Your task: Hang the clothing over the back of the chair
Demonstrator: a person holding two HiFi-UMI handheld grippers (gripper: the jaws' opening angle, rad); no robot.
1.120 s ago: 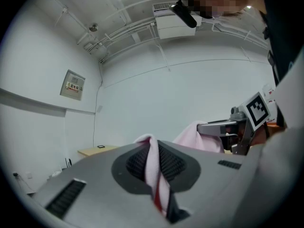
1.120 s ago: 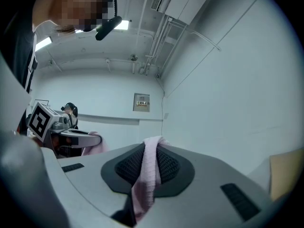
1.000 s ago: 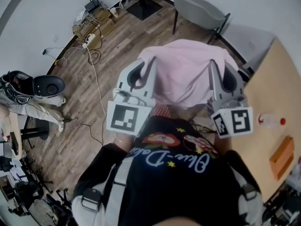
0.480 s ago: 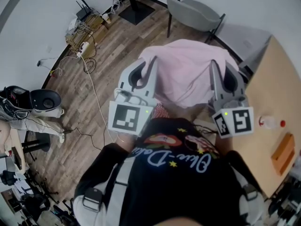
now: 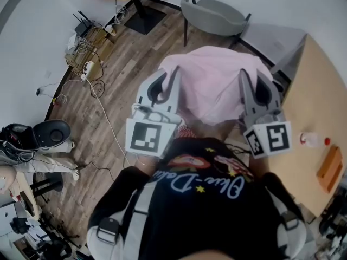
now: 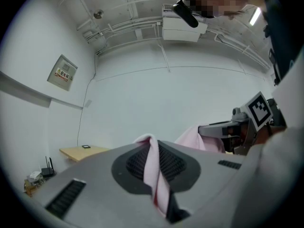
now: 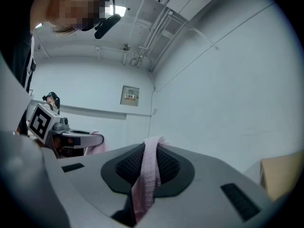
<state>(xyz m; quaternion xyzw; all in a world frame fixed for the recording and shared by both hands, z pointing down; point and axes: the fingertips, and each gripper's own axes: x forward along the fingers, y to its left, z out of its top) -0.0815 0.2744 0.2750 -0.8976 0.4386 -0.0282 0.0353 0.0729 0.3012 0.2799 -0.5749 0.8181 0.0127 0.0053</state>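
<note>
Currently in hand: the pink clothing (image 5: 211, 83), stretched in the air between the two grippers in front of the person, above the wooden floor (image 5: 124, 75).
Left gripper (image 6: 151, 144): pressed together on a fold of the cloth, which comes out between the jaws as a thin strip.
Right gripper (image 7: 153, 143): also pinching a fold of the cloth; its jaws stand a little wider, it seems because the bunch is thicker there.
Chair (image 5: 214, 12): grey, at the far edge of the floor near the wall (image 5: 43, 15), well apart from the garment; which way its back faces is hard to tell.
Step, as judged: carrying the garment toward the chair; the hanging is not yet done.
How to do it well: both pinches should be firm and level, with the cloth spread wide, so that its middle passes above the backrest before it comes down.
Risk: the loose lower part may catch on the near corner of the table (image 5: 320, 102) at the right.
</note>
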